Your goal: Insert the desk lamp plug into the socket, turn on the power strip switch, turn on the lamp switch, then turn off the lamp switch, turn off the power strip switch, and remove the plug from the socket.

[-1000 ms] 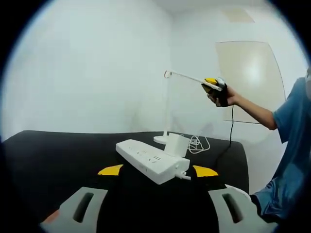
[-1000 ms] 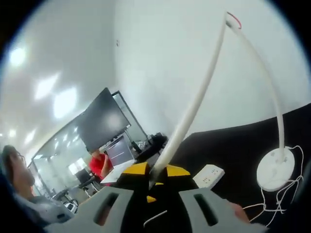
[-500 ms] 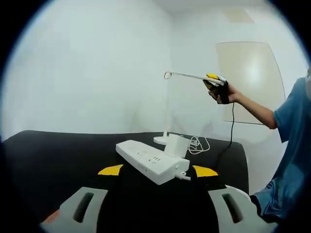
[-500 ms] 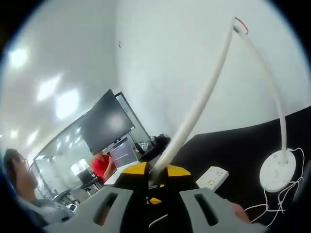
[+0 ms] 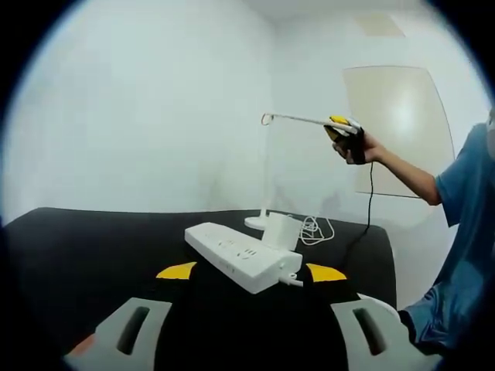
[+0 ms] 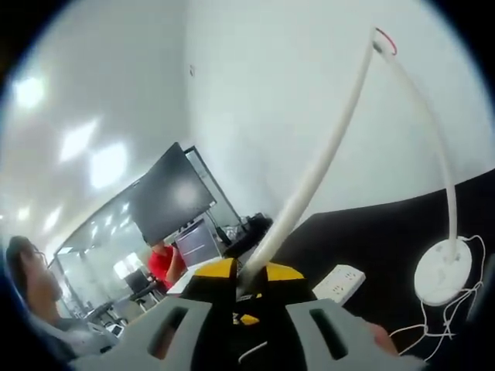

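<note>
A white power strip lies on the black table. A white plug block stands at its far end; whether it is seated in a socket I cannot tell. My left gripper hovers open just in front of the strip, holding nothing. The white desk lamp's base stands behind the strip, and its thin arm reaches right. My right gripper, held by a hand, is at the arm's tip. In the right gripper view the right gripper is shut on the lamp head.
The lamp's white cable lies coiled beside the base. In the right gripper view I see the lamp base, the strip, a dark screen and a person in red far behind. A blue-sleeved person stands at the table's right end.
The right gripper has lifted the lamp head slightly, so the arm now lies more level. My left gripper and the power strip have stayed still.
</note>
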A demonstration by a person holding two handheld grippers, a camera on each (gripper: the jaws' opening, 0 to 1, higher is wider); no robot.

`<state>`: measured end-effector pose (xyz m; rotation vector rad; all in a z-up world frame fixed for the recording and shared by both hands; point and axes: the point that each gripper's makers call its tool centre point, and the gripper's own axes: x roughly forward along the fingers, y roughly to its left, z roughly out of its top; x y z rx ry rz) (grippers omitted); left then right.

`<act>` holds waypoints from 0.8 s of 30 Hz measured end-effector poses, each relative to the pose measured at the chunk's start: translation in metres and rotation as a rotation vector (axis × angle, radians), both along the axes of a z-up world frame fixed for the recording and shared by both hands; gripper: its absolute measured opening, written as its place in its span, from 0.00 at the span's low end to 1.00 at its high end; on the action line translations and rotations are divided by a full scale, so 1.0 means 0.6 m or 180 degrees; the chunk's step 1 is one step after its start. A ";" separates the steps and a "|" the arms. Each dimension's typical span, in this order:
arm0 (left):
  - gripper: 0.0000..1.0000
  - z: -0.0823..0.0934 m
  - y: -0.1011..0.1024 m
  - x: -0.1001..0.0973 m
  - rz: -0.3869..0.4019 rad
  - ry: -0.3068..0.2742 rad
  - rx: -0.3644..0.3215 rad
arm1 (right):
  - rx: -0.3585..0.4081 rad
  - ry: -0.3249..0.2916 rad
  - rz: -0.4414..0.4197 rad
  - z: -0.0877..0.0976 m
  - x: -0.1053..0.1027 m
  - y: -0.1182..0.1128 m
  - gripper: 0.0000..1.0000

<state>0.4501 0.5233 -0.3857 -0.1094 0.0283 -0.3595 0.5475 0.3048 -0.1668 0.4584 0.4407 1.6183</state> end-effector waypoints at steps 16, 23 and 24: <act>0.51 0.000 0.009 0.002 0.0006 -0.0004 -0.0007 | -0.0035 -0.0028 0.0008 0.000 -0.005 0.000 0.15; 0.51 0.000 0.008 0.001 0.0008 -0.0006 -0.0005 | -0.0005 0.0017 0.0013 0.009 -0.004 -0.002 0.15; 0.51 0.001 0.007 0.001 0.0008 -0.0007 -0.0007 | 0.0009 0.0037 0.0018 0.012 -0.003 -0.004 0.15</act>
